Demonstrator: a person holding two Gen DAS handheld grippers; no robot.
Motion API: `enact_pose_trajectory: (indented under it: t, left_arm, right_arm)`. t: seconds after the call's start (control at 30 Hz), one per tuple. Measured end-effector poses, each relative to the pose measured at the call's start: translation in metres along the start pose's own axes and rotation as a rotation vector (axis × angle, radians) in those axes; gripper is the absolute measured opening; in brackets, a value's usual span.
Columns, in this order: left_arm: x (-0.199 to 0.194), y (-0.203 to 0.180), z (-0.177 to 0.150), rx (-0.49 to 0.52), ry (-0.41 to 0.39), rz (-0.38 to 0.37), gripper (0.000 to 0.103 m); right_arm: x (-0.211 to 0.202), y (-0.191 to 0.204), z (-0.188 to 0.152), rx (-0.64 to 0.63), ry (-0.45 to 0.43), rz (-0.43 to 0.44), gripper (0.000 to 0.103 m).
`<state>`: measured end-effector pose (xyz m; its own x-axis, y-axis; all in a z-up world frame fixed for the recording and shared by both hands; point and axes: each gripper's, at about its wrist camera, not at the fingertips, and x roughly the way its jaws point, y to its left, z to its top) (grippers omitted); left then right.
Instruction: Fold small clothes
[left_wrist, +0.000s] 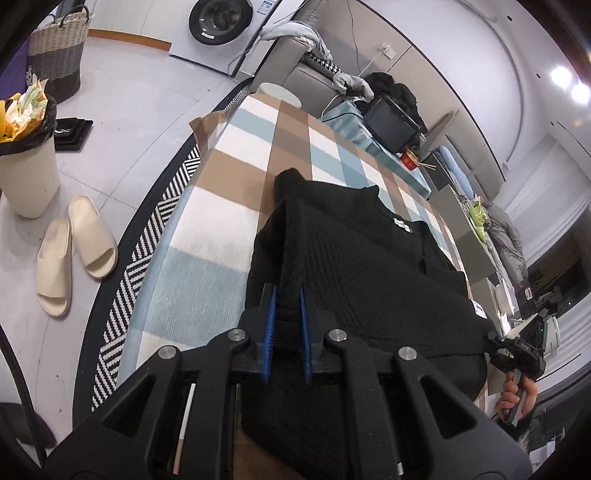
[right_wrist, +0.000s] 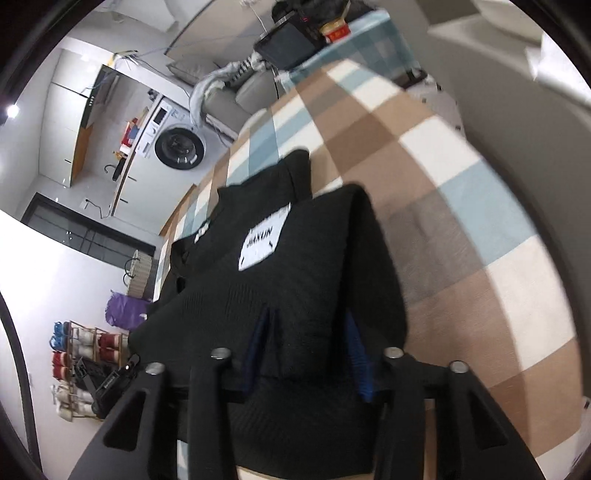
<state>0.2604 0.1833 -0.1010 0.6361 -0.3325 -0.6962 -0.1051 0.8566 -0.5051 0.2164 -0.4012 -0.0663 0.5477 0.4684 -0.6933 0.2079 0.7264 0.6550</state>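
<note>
A checked blanket (left_wrist: 236, 177) in brown, white and light blue squares covers the table, and it looks soft and a bit fuzzy. Around it is a grey tiled floor with a black-and-white zigzag rug (left_wrist: 162, 221). A pair of cream slippers (left_wrist: 75, 251) sits on the floor near a cream bin (left_wrist: 27, 166), and a washing machine (left_wrist: 218, 18) stands at the back.

A black sweater (left_wrist: 369, 266) lies on the blanket. It is knitted, with thin ribs running along it, and it has a white label (right_wrist: 263, 242) with black letters sewn on.

The left tongs (left_wrist: 286, 295) are squeezed almost shut on a thick fold of the sweater's edge. The blue ridged pads (left_wrist: 270, 325) press on the cloth from both sides.

The right tongs (right_wrist: 308, 321) stand partly open. A wide bunch of the sweater sits between the blue pads (right_wrist: 356, 350) and drapes over them. The picture is blurry there, so I cannot tell if the pads are pressing on the cloth. A hand (left_wrist: 517, 397) holds the handle of the right tongs at the sweater's far corner.
</note>
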Motion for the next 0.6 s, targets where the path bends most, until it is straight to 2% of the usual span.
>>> enact_pose_trajectory:
  t: [0.07,0.13,0.27,0.3,0.33,0.37,0.43,0.6]
  left_arm:
    - [0.001,0.0,-0.002,0.006,0.002,0.013,0.015]
    - [0.003,0.0,-0.003,0.002,0.009,0.03,0.027]
    - [0.01,-0.002,0.001,-0.001,0.016,0.033,0.03]
    - [0.012,-0.003,0.003,0.0,0.016,0.028,0.03]
    - [0.014,-0.004,0.005,-0.003,0.012,0.021,0.03]
    - [0.015,-0.006,0.006,-0.003,0.006,0.015,0.03]
    - [0.017,-0.013,0.009,0.027,-0.019,0.011,0.008]
    - [0.016,-0.024,0.033,0.029,-0.071,-0.005,0.007]
  right_arm:
    - [-0.005,-0.002,0.003,-0.014,-0.036,-0.019,0.046]
    - [-0.005,-0.007,0.008,-0.005,-0.052,-0.01,0.046]
    - [0.004,-0.004,0.019,-0.043,-0.063,0.045,0.046]
    - [0.007,0.0,0.02,-0.059,-0.062,0.048,0.043]
    - [0.013,0.005,0.022,-0.079,-0.056,0.045,0.028]
    - [0.02,0.009,0.024,-0.089,-0.041,0.038,0.019]
    - [0.027,0.02,0.027,-0.12,-0.045,0.032,0.009]
    - [0.024,0.037,0.062,-0.063,-0.113,0.111,0.006]
